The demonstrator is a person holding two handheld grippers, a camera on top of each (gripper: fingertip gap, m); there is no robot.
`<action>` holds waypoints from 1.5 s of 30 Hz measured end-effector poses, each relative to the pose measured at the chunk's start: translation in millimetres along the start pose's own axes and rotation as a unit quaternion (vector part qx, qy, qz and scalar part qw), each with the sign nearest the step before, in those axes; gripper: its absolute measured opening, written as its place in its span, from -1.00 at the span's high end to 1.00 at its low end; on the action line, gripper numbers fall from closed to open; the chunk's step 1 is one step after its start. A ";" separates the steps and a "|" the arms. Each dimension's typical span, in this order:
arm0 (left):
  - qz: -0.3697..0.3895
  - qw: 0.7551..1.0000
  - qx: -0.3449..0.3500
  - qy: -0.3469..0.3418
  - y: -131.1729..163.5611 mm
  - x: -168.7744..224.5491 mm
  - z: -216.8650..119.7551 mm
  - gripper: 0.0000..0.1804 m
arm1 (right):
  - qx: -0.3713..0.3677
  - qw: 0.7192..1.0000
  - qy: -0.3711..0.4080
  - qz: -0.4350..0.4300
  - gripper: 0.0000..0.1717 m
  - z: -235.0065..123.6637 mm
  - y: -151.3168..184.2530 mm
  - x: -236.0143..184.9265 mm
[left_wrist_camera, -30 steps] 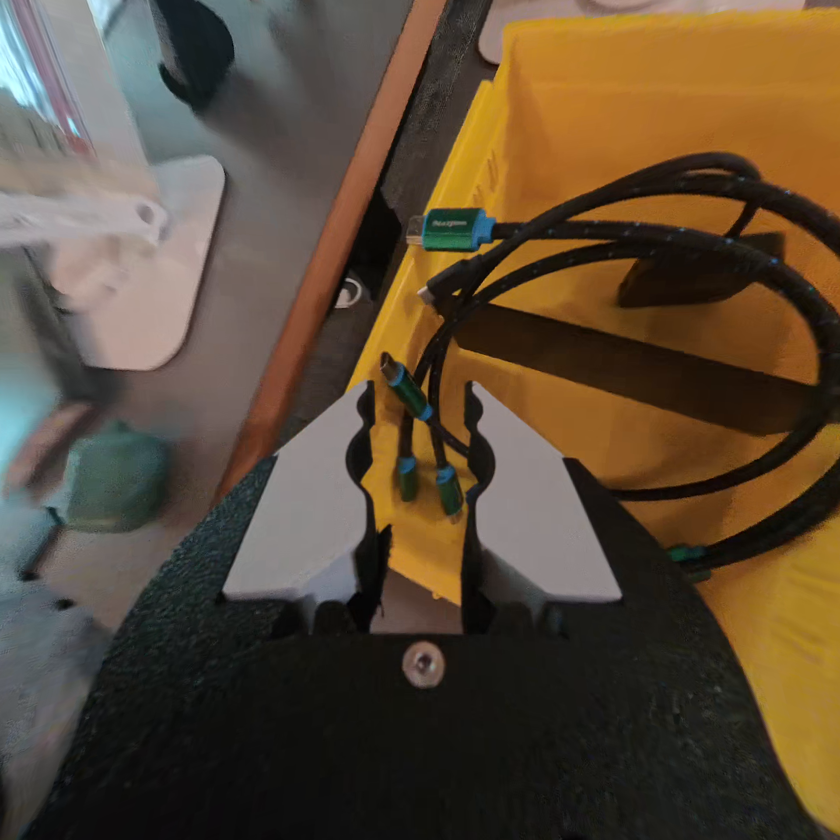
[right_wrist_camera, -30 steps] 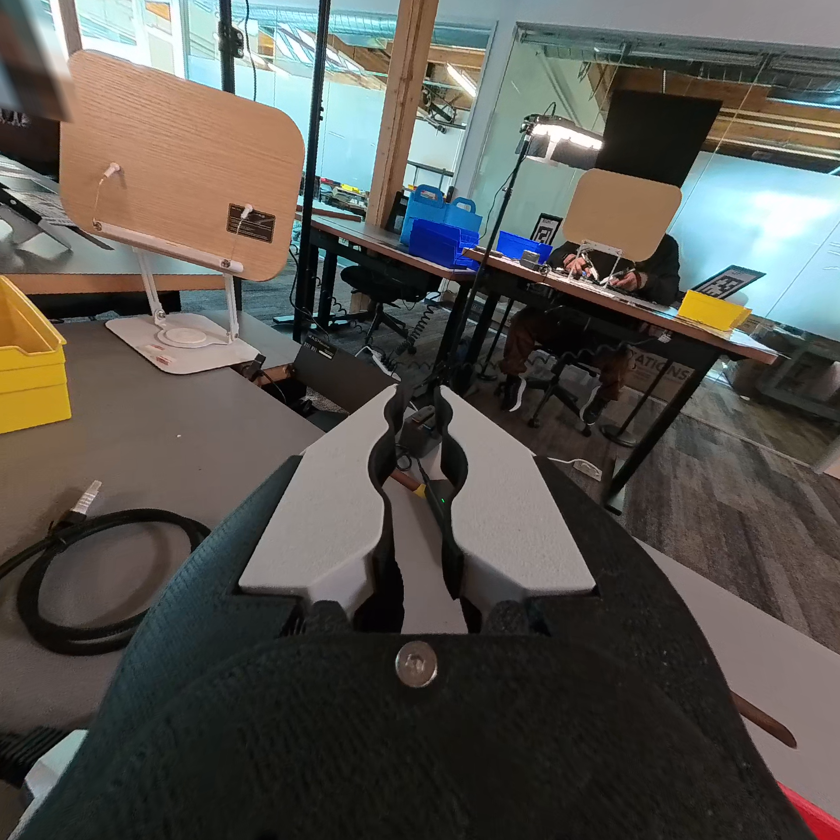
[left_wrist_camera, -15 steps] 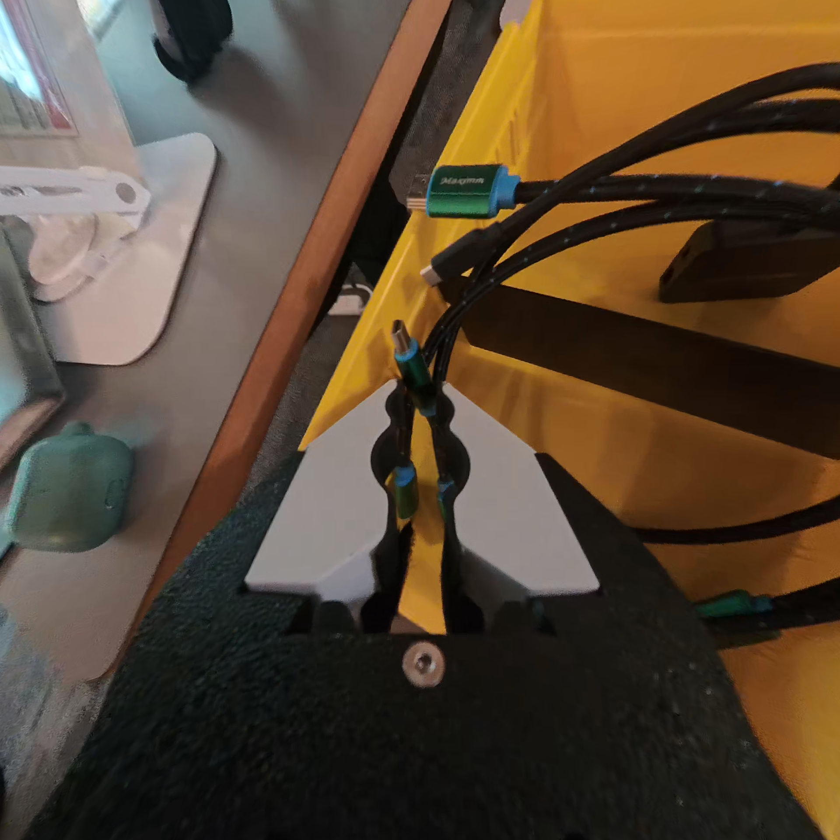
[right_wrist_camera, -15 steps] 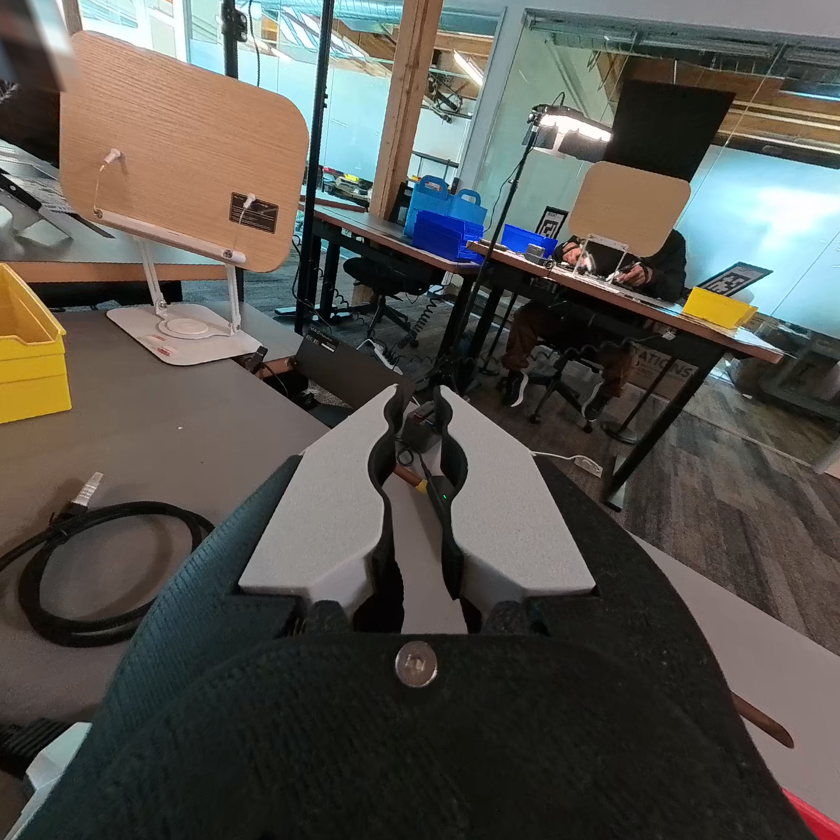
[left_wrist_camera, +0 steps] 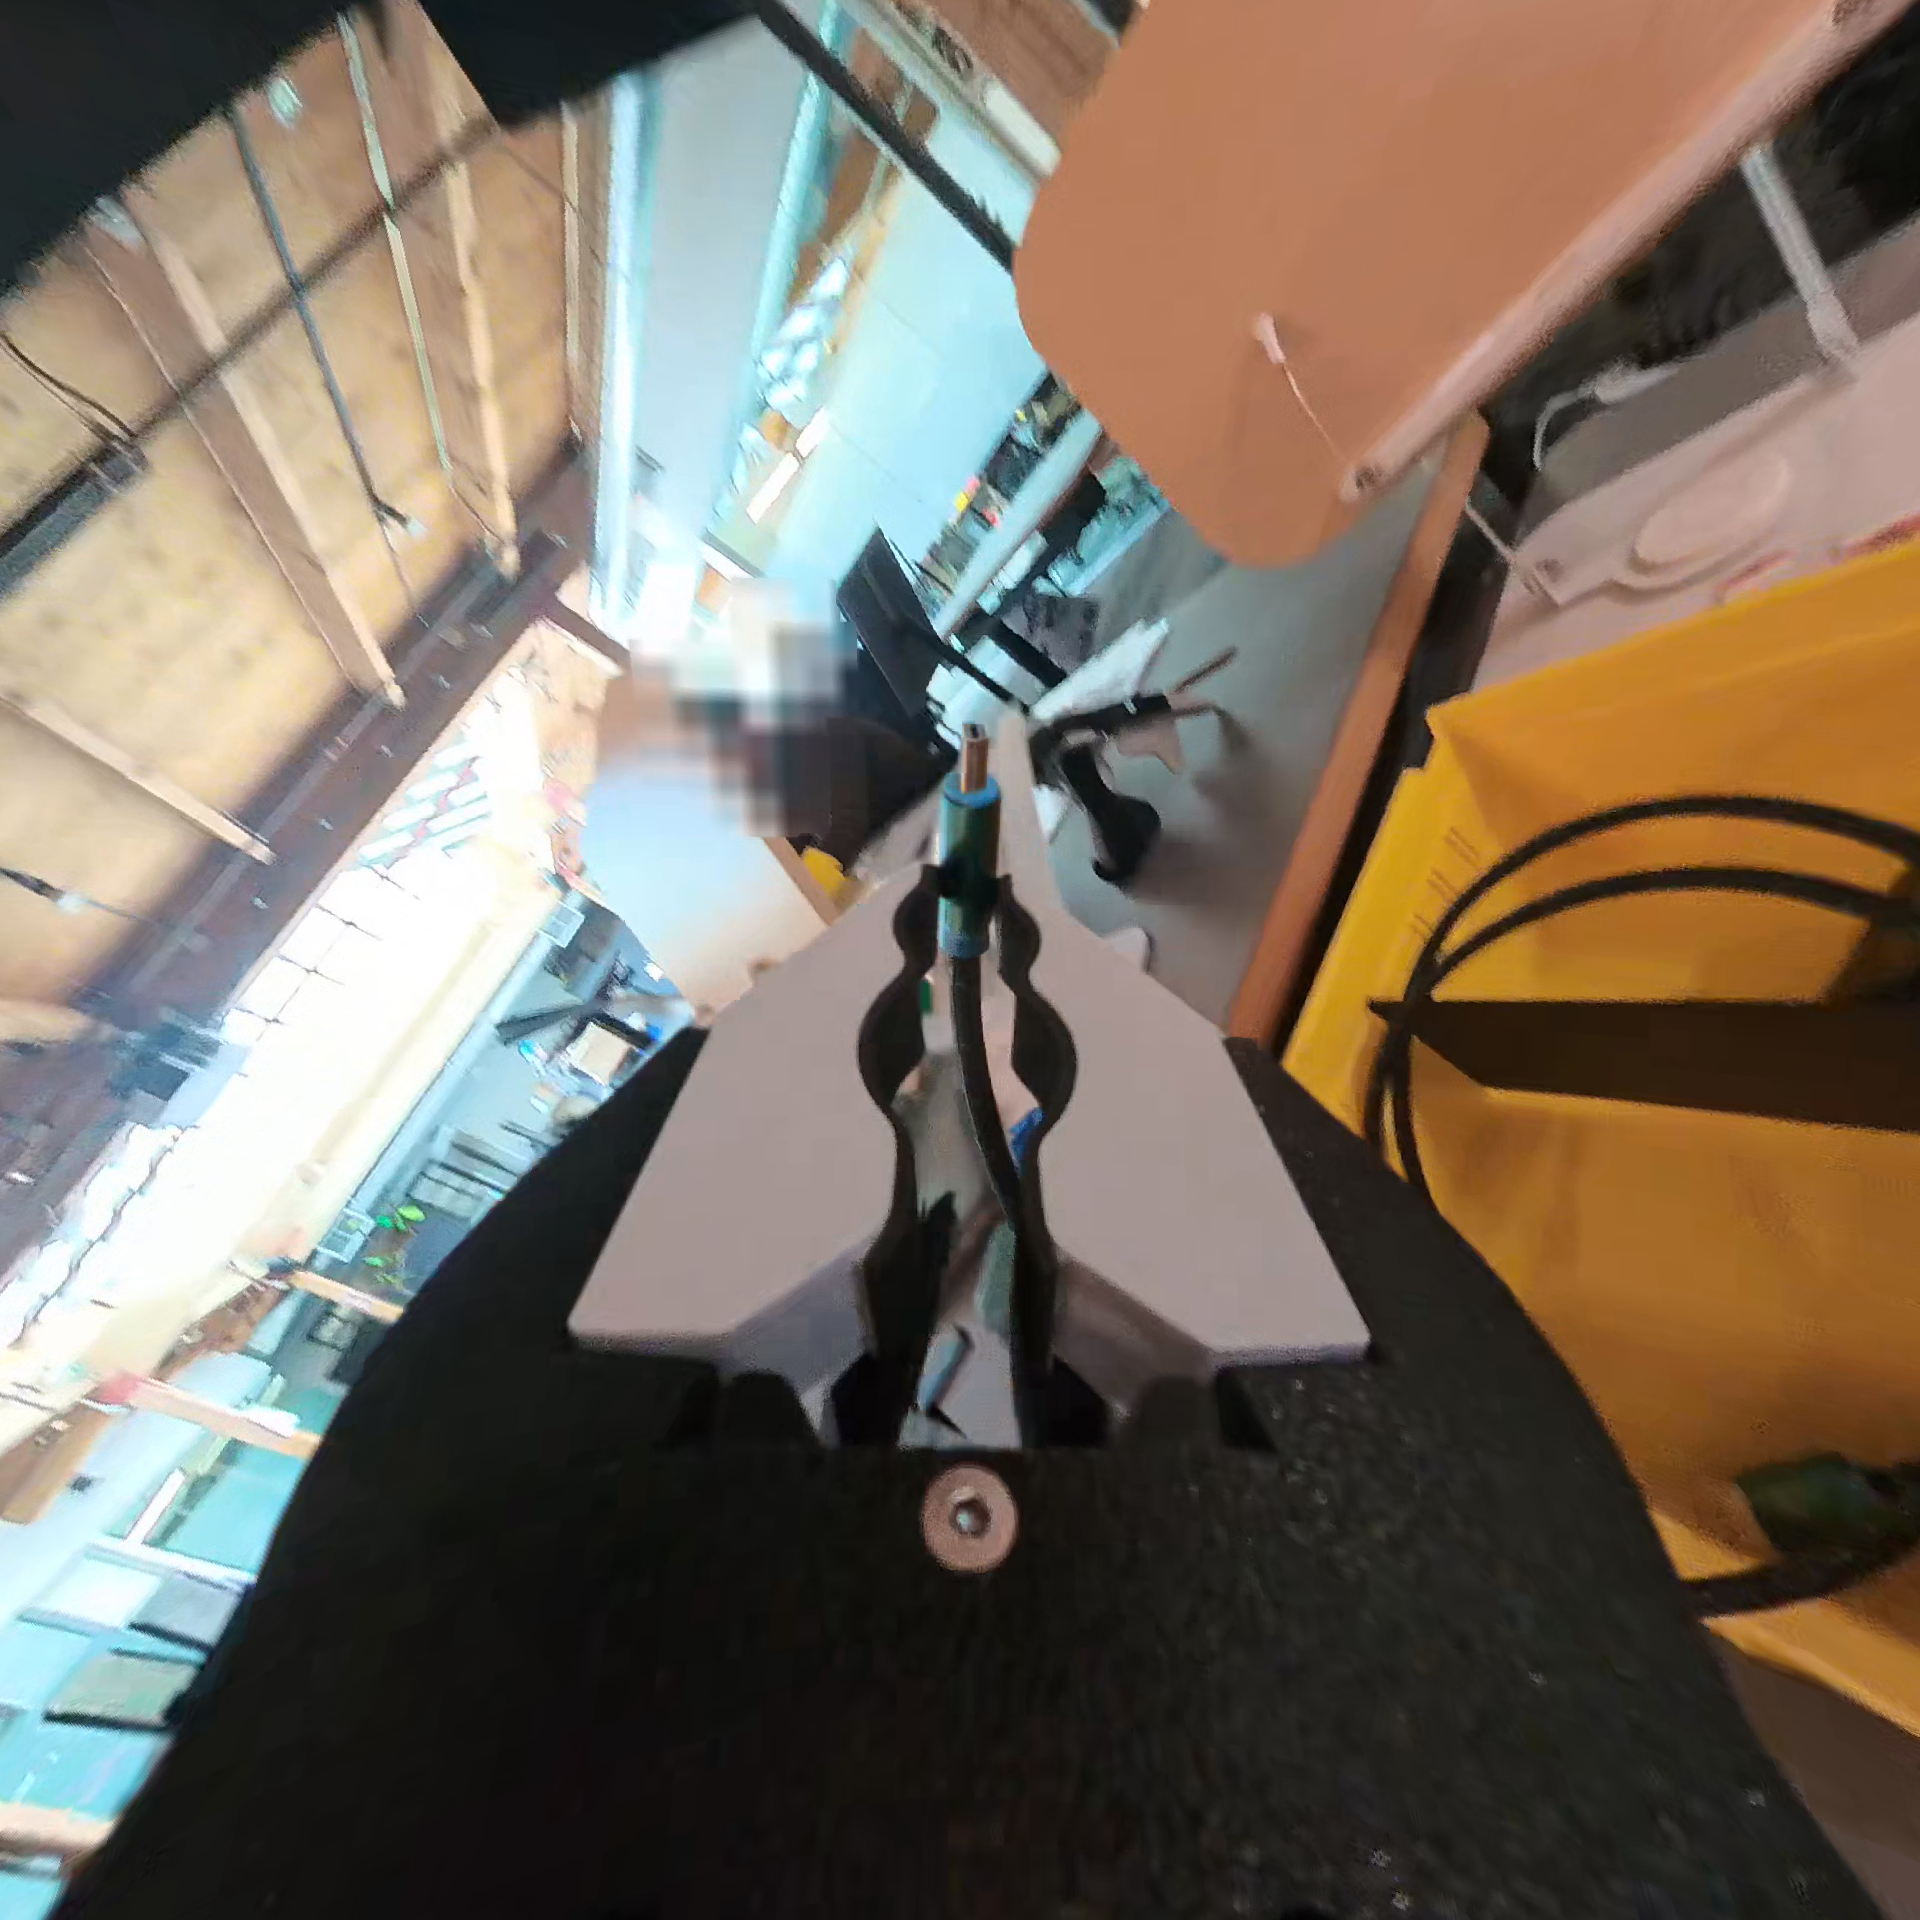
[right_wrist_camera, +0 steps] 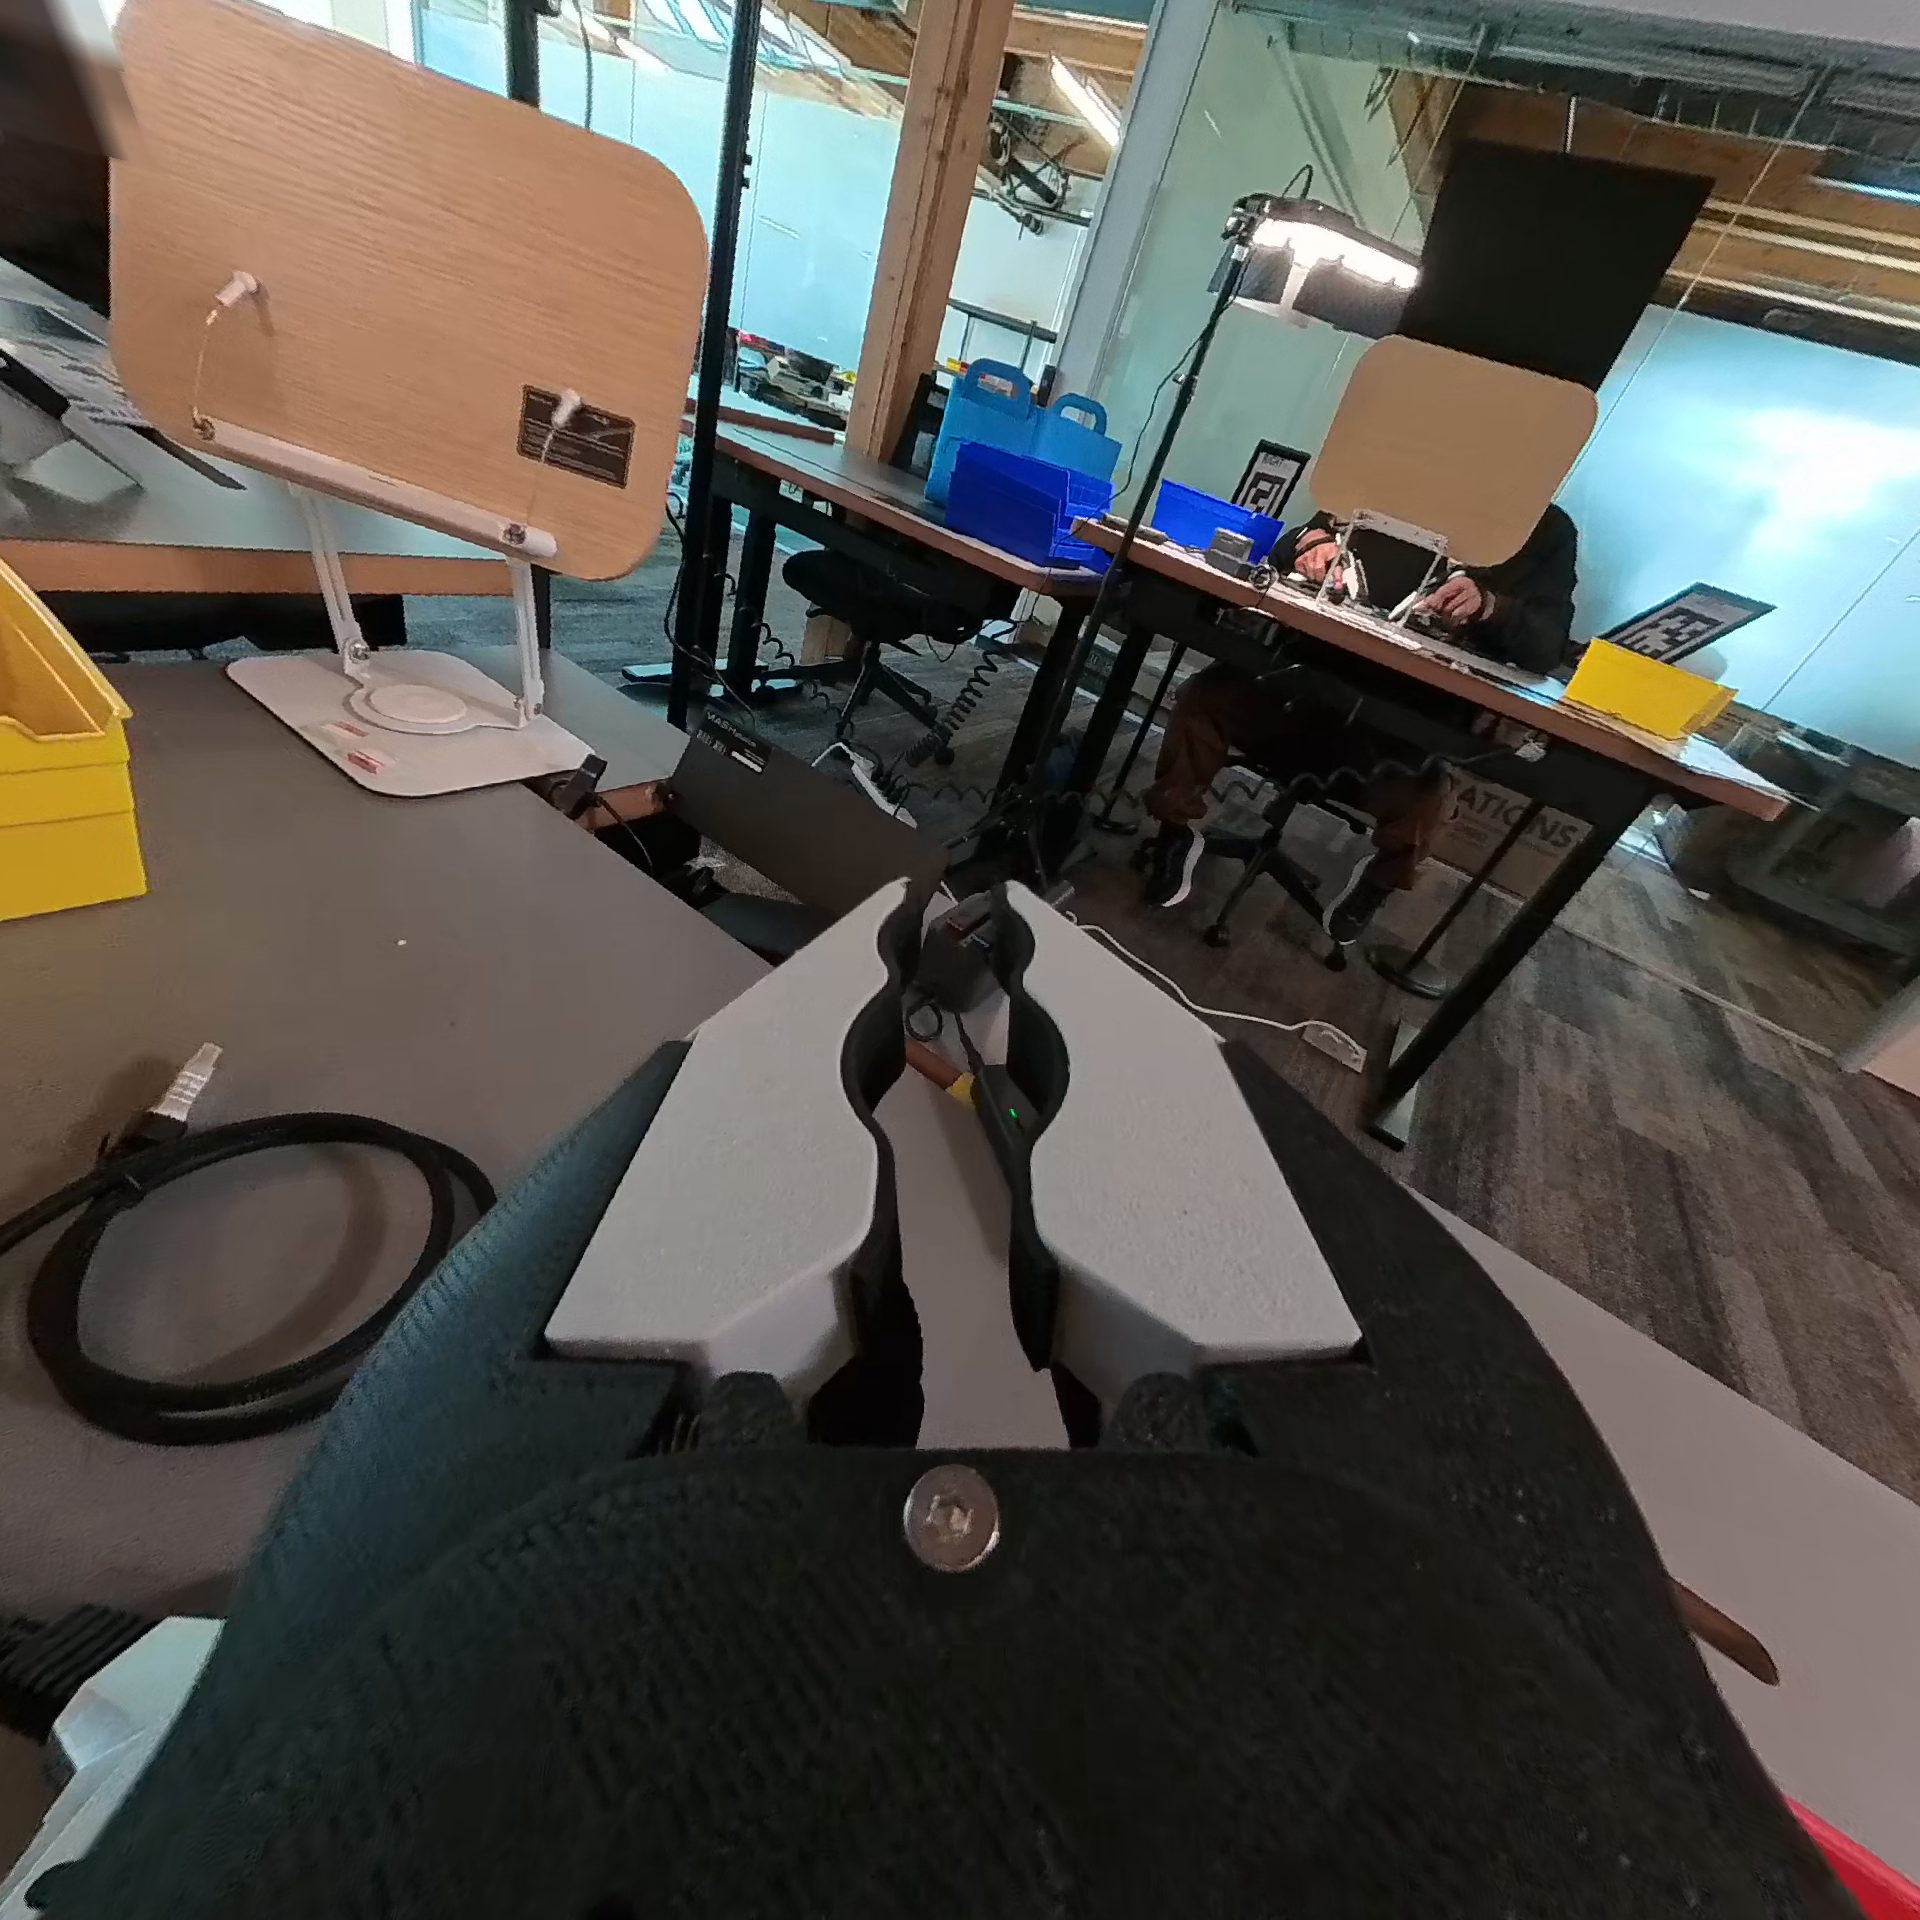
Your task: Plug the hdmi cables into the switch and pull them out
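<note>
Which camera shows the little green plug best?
The left wrist view. The green plug sits right at the tips of the left tongs, pinched between them, its metal end poking out in front. The right wrist view doesn't show that plug at all.

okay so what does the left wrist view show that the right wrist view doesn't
Only the left wrist view: the left hand-held gripper pinching a green cable plug, metal tip forward, and the inside of a yellow bin holding black cables.

Only the right wrist view: the right hand-held gripper, a small dark box between its fingertips, and a coiled black cable on the grey table.

Both: a wooden board stand.
</note>
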State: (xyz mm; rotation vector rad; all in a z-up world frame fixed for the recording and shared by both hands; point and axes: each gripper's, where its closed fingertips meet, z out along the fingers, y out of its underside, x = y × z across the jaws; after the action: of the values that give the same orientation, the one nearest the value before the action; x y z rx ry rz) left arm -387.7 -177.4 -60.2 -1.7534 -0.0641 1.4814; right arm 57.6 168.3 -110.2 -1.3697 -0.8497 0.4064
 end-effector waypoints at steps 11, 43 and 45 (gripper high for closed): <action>0.067 0.974 0.197 -0.085 -148.6 -23.4 -61.3 0.91 | 0.007 1.000 0.005 0.000 0.87 -4.7 -4.1 2.6; -0.072 0.699 0.211 0.679 -347.4 470.8 -127.5 0.90 | 0.028 0.997 0.065 -0.006 0.91 -25.9 -15.6 26.7; -0.073 0.692 0.179 0.695 -336.6 491.3 -125.5 0.89 | 0.026 0.998 0.064 -0.006 0.91 -24.6 -14.5 26.0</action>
State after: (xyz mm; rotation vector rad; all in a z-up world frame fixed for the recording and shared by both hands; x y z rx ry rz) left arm 18.8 232.1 -253.8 -1.9994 0.7900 -0.2498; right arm 89.2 167.0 -88.2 -1.3278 -0.7379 0.3259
